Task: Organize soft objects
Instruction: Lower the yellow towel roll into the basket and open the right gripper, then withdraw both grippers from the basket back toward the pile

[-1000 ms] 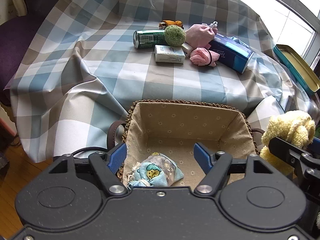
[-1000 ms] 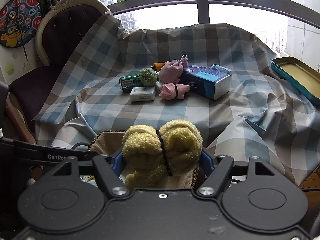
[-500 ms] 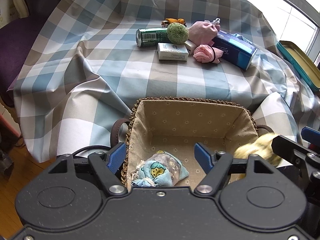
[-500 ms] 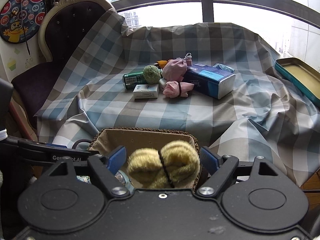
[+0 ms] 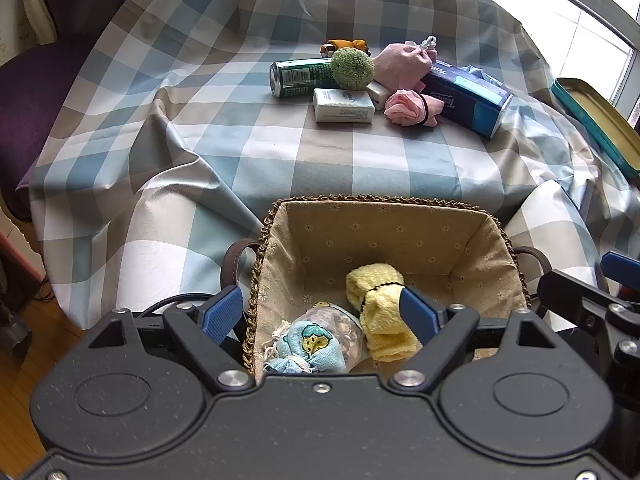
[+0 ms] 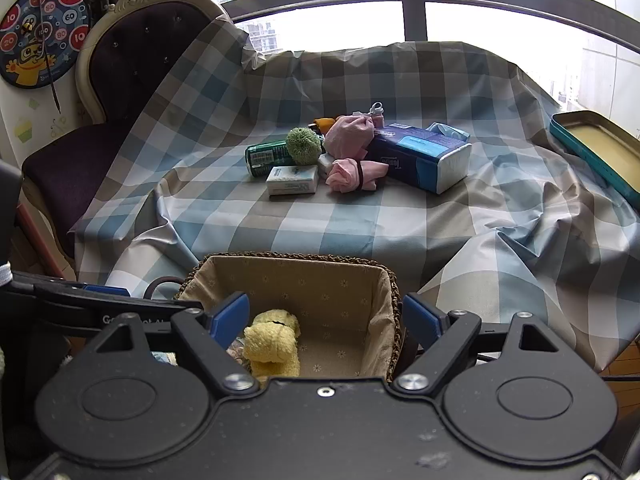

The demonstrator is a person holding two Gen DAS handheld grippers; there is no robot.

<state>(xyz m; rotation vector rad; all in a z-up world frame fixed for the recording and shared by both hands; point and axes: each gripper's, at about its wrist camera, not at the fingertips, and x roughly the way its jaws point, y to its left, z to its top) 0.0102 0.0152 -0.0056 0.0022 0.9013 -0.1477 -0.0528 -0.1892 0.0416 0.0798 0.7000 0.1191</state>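
Both grippers hover over the basket, jaws opening, nothing between the pads. Left gripper (image 5: 322,312) fills the bottom of the left wrist view, blue pads spread wide; the bundles lie below in the basket, untouched. Right gripper (image 6: 325,318) fills the bottom of the right wrist view, pads also apart and empty; part of it shows at the right edge of the left view.

Checked cloth (image 5: 280,152) covers the table across the middle of both views. Purple chair (image 6: 132,64) stands upper left in the right view, with a dartboard (image 6: 40,40) on the wall beside it. Teal tin (image 5: 592,124) sits at the right edge.

Basket (image 5: 384,216), woven with a beige liner, sits lower centre at the cloth's near edge. Inside it: yellow towel (image 5: 376,304), banded, lower middle of the basket, touching a blue bundle (image 5: 316,340) to its left.

Upper centre on the cloth is a cluster, well apart from the basket: tissue box (image 5: 464,96) at right, pink pouch (image 5: 400,64) behind, green can (image 5: 300,76) lying at left, white pack (image 5: 344,104) in front, green ball (image 5: 352,68) on the can's end, pink roll (image 5: 412,108) beside the pack, and an orange item (image 5: 340,45) at the back, mostly hidden.
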